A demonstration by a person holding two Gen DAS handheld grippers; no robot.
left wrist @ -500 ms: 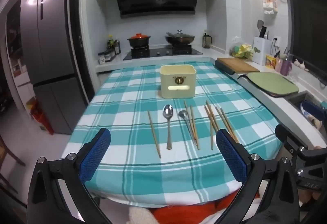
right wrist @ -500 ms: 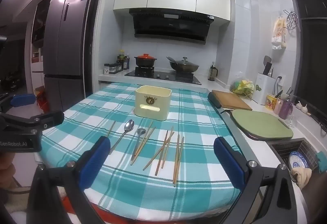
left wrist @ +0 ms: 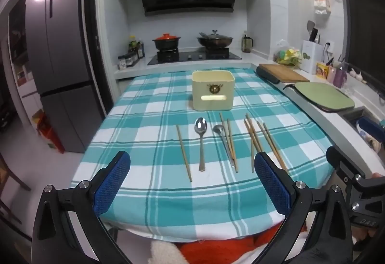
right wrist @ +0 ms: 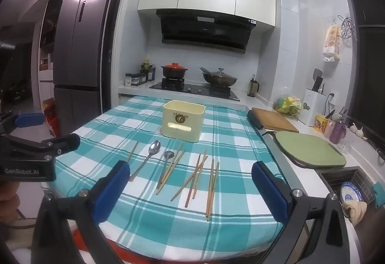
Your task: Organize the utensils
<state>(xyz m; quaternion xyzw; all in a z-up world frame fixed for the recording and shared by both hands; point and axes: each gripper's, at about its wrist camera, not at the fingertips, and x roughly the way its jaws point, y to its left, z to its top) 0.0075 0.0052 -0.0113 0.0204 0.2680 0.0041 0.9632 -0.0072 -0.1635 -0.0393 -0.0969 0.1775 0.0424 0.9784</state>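
A cream utensil holder stands upright on the teal checked tablecloth. In front of it lie a large steel spoon, a smaller spoon and several wooden chopsticks, one lone chopstick at the left. My left gripper is open and empty above the table's near edge. My right gripper is open and empty, also short of the utensils.
A counter on the right holds a wooden board and a green board. A sink with a dish lies at the near right. The stove with two pots is at the back, a fridge at the left.
Both grippers have drifted only slightly; the utensils and the holder lie as before.
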